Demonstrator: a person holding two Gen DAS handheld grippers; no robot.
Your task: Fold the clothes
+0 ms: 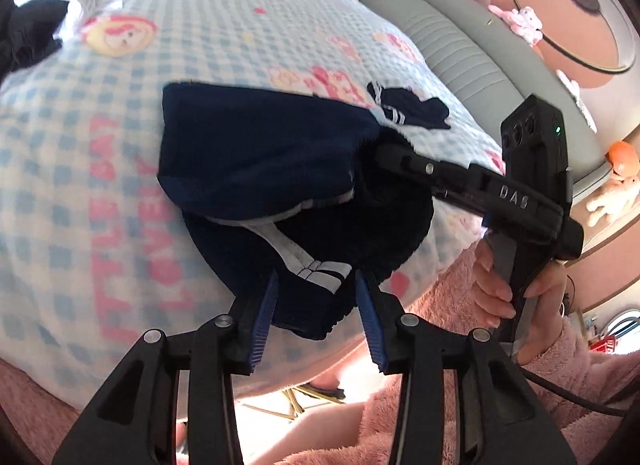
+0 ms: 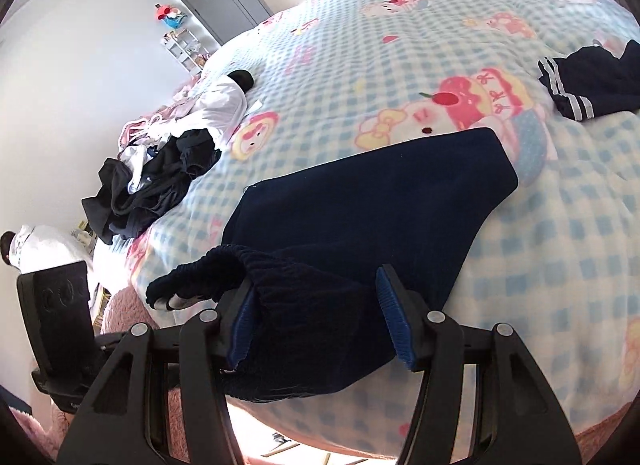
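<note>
Left gripper fingers spread apart, straddling the folded navy-blue fleece garment with white stripes without pinching it; right gripper likewise spread over its ribbed hem.

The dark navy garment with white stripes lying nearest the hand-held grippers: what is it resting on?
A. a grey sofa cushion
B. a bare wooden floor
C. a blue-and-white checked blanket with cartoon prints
C: the dark navy garment lies spread on the blue-and-white checked cartoon blanket covering the bed.
</note>
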